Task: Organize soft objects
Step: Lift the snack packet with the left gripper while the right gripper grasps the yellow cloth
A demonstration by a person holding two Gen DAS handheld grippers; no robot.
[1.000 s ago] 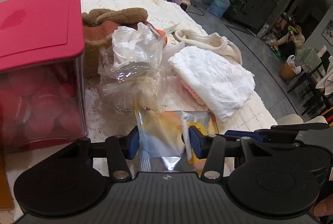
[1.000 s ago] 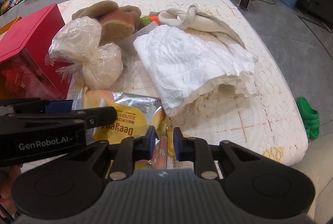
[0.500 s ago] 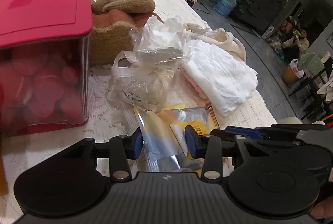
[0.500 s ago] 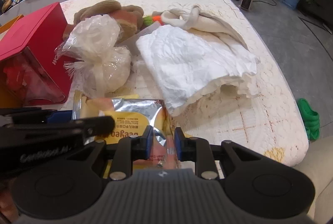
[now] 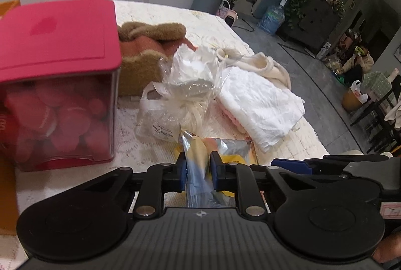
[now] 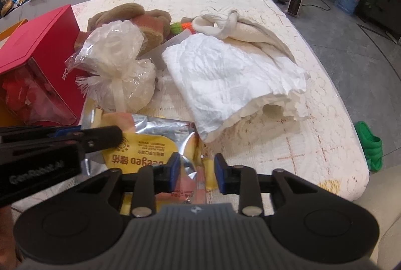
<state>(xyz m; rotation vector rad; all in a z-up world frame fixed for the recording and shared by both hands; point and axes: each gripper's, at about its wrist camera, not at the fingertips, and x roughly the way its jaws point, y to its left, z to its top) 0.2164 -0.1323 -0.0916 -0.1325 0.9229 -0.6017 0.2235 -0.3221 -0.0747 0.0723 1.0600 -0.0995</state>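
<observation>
The snack pouch is lying at the near edge of the bench, right under both hands, its long side running across from the left tongs to the right tongs. Each pair is reaching down over one end of it. The left tongs are closing, and a raised fold of the foil is standing up between the blue pads, which look to be pinching it. The right tongs are opening, their pads standing off the pouch's crinkled corner with a gap showing on both sides. So the pouch is passing to the left hand, I would judge, and any lift will hang from that one end, the rest drooping toward the right.

Just behind the pouch, touching or nearly so, a tied plastic bag of white stuff is sitting. To its right a folded white cloth is overlapping the pouch's far right corner, with a cream towel knotted behind it. A red-lidded box is standing close on the left, and a brown plush is lying beyond the bag.

Open room is mostly on the right, where bare bench runs to the right edge and the near right corner; leftward the box is crowding the way.
</observation>
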